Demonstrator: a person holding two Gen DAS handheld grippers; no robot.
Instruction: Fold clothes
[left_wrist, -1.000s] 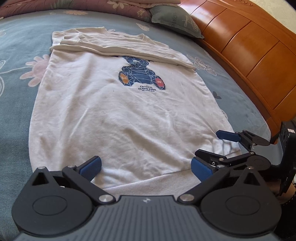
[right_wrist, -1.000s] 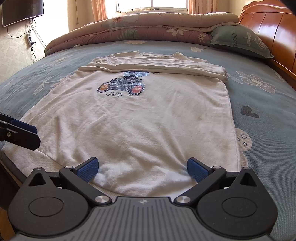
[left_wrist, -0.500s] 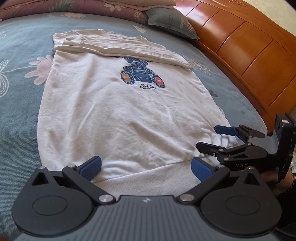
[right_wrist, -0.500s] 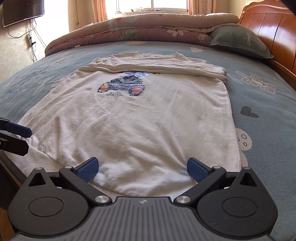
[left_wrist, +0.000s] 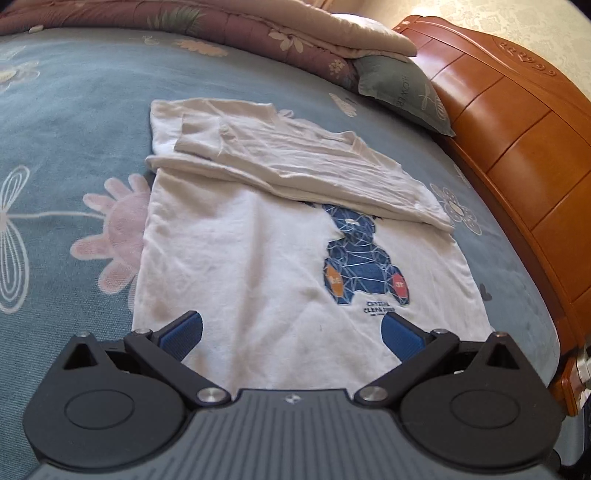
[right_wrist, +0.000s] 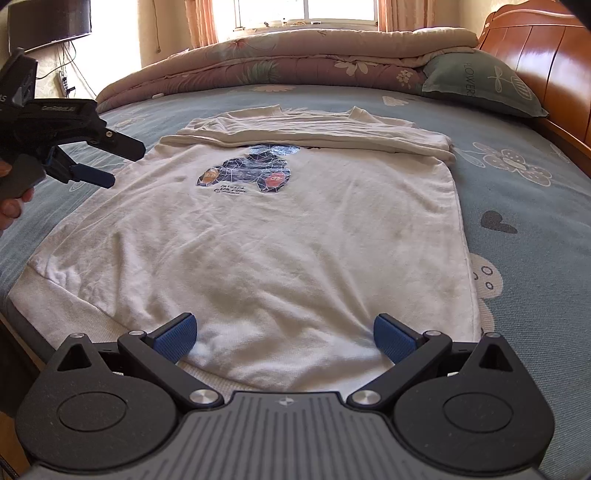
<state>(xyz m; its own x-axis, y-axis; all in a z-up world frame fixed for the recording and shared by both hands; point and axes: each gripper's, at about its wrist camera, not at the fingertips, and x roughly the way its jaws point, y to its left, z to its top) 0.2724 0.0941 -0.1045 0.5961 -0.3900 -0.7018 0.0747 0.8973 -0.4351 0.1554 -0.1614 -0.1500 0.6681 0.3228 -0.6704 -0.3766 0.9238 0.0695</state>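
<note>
The left gripper (left_wrist: 291, 334) hung above the shirt (left_wrist: 258, 266) near its left edge, jaws spread wide and empty, pointed toward the folded top. From the right wrist view it showed at the left, raised off the bed (right_wrist: 524, 206), a hand (right_wrist: 11, 206) partly visible on its handle and cut off by the frame. The right gripper (right_wrist: 282, 338) sat low over the hem, jaws also spread, nothing between the blue pads (right_wrist: 173, 338); whether they touched the cloth I could not tell.

The shirt lay flat on the blue flowered bed, white, soft and creased, with a ribbed hem band and a blue faceted bear print (left_wrist: 364, 266). Its upper part, sleeves and collar, was folded down in a band that covered the bear's head. The small lettering under the print was too fine to read fully.

A grey-green pillow (right_wrist: 476, 83) and a rolled floral quilt (right_wrist: 295, 59) lay at the far end, beside the glossy orange wooden headboard (left_wrist: 517, 140).
</note>
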